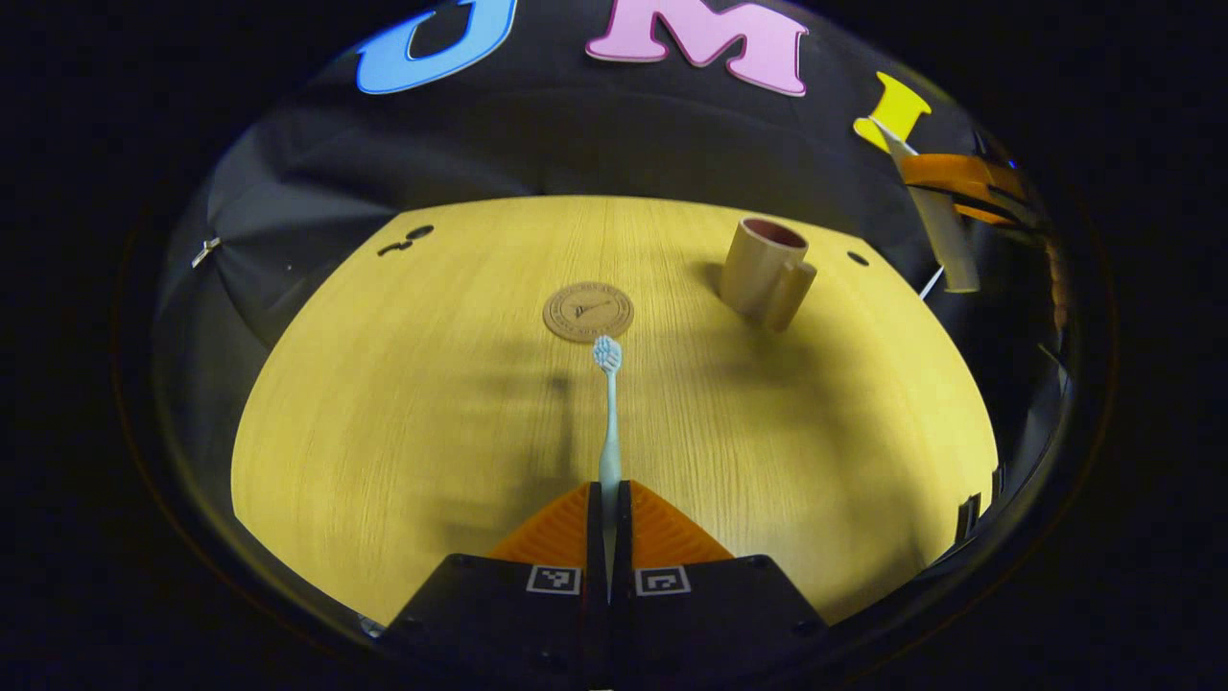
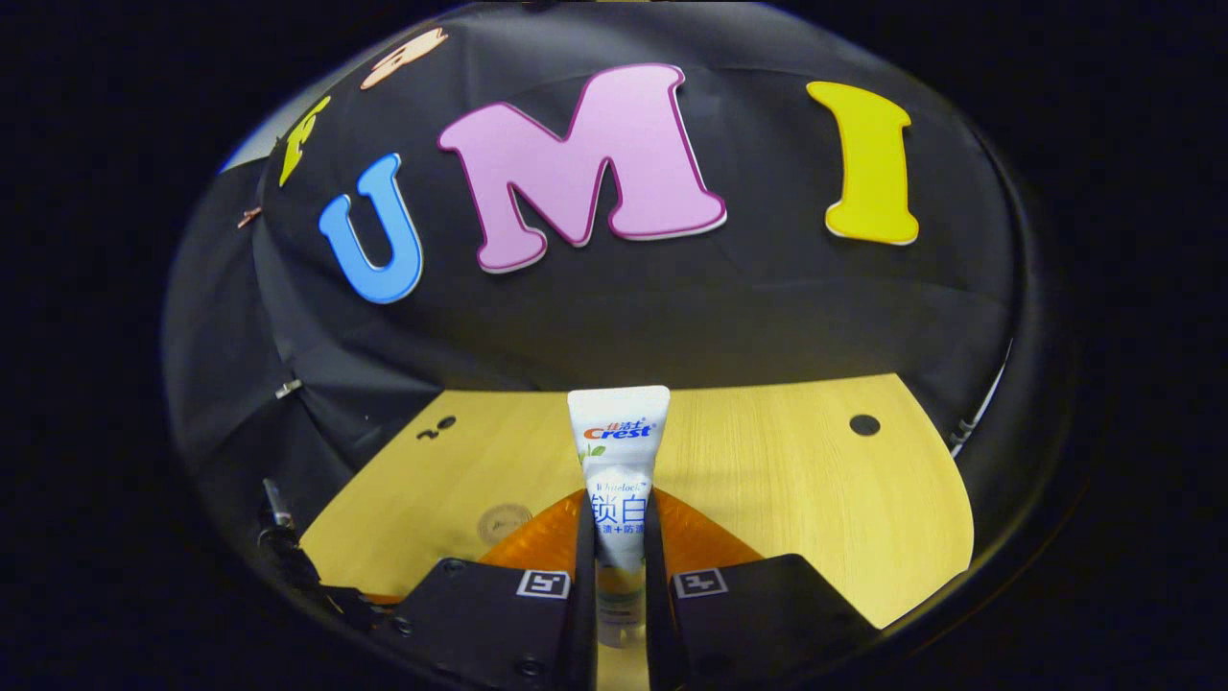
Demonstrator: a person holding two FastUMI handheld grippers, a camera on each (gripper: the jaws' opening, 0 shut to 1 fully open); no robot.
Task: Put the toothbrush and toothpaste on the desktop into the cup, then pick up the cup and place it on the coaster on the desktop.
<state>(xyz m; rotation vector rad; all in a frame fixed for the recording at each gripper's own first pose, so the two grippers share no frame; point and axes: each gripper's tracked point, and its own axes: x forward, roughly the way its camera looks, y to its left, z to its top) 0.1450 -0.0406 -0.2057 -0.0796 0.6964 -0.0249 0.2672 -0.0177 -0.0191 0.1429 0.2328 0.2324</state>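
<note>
Both grippers are loaded: left gripper point(image 1: 608, 499) jaws clamp the pale-blue plastic toothbrush point(image 1: 608, 413), right gripper point(image 2: 620, 537) jaws clamp the white toothpaste tube point(image 2: 617, 451). Tan ceramic cup point(image 1: 763, 269) stands right of the round cork coaster point(image 1: 587, 312); a misaligned insertion could tip it.

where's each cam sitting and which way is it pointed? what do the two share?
Left gripper view: rides the left tool, looking down over the desktop at coaster and cup; its fingers clamp the toothbrush; the right tool shows far right.
Right gripper view: rides the right tool, facing the booth wall; its fingers clamp the toothpaste.
Shared: desktop, coaster, toothpaste.
</note>
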